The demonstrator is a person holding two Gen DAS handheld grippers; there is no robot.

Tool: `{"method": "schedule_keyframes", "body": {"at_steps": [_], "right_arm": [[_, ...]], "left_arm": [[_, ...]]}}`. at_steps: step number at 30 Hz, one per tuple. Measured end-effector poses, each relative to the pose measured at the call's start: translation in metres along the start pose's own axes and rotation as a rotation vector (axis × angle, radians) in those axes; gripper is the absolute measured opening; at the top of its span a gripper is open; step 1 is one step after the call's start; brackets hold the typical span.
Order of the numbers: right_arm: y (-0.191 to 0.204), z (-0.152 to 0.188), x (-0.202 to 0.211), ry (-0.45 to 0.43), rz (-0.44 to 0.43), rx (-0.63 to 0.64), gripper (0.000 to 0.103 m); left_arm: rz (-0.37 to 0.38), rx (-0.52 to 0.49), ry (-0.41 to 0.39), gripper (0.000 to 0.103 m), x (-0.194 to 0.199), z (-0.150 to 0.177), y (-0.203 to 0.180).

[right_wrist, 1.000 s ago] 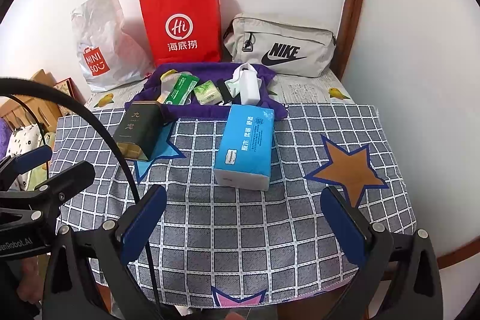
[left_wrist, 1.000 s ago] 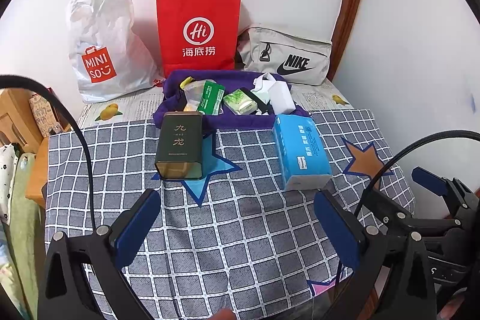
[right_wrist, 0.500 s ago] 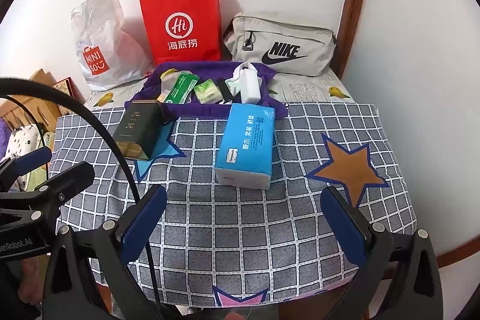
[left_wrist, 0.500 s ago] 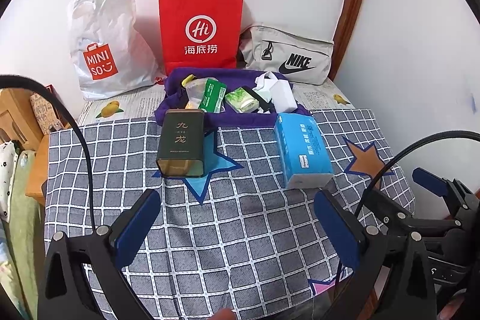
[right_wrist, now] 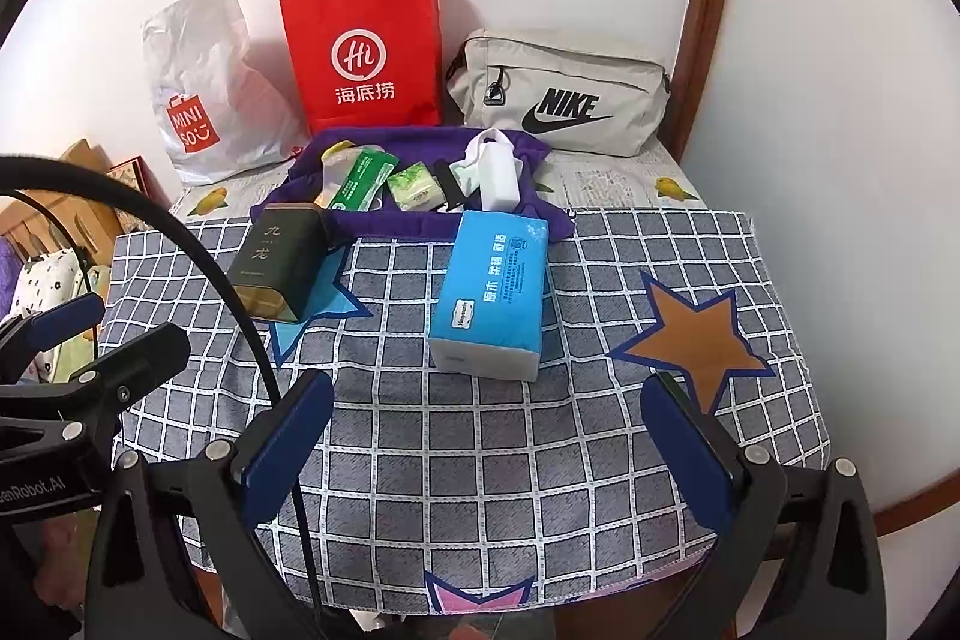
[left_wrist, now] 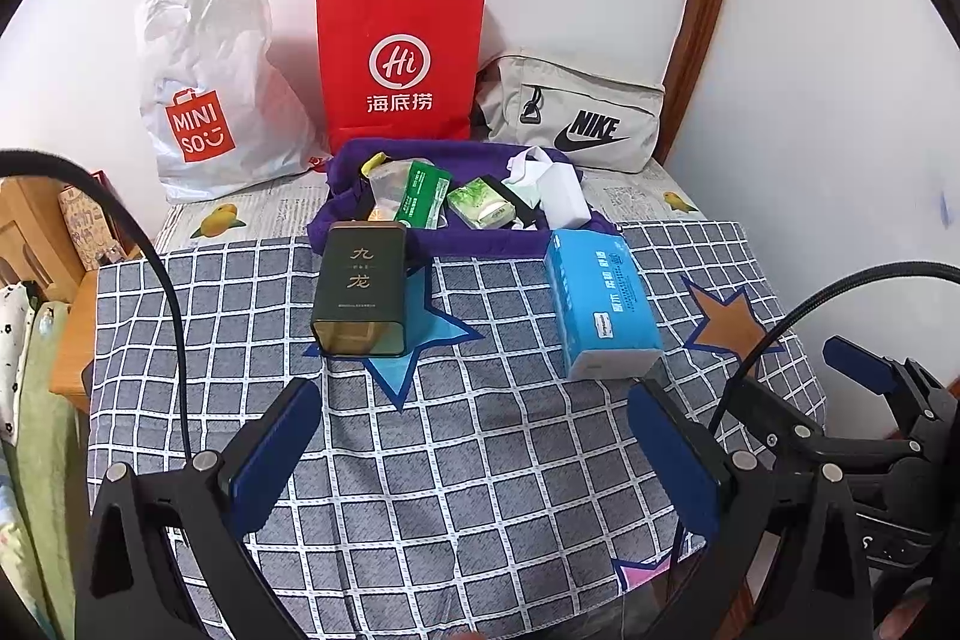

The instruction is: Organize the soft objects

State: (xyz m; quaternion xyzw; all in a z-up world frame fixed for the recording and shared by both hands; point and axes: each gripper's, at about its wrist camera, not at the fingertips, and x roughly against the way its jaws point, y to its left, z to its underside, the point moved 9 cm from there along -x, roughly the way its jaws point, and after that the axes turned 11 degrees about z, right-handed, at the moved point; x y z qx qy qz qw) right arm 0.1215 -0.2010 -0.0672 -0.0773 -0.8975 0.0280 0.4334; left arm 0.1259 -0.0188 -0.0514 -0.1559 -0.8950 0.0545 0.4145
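Just ahead of right gripper [right_wrist: 486, 436]: tissue pack [right_wrist: 495, 292]

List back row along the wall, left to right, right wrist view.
white Miniso bag → red Haidilao paper bag → beige Nike pouch. All three stand or lean against the wall behind the purple cloth tray.
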Motion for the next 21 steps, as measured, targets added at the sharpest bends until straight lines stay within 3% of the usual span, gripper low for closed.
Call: {"method": "schedule_keyframes", "body": {"at_steps": [21], "right_arm": [[0.0017, -0.0003, -0.0069, 0.012, -0.006, -0.016, 0.101]], "left_arm": [[0.008, 0.001, 0.014, 0.103, -0.0065, 0.0018, -0.0007]]}}
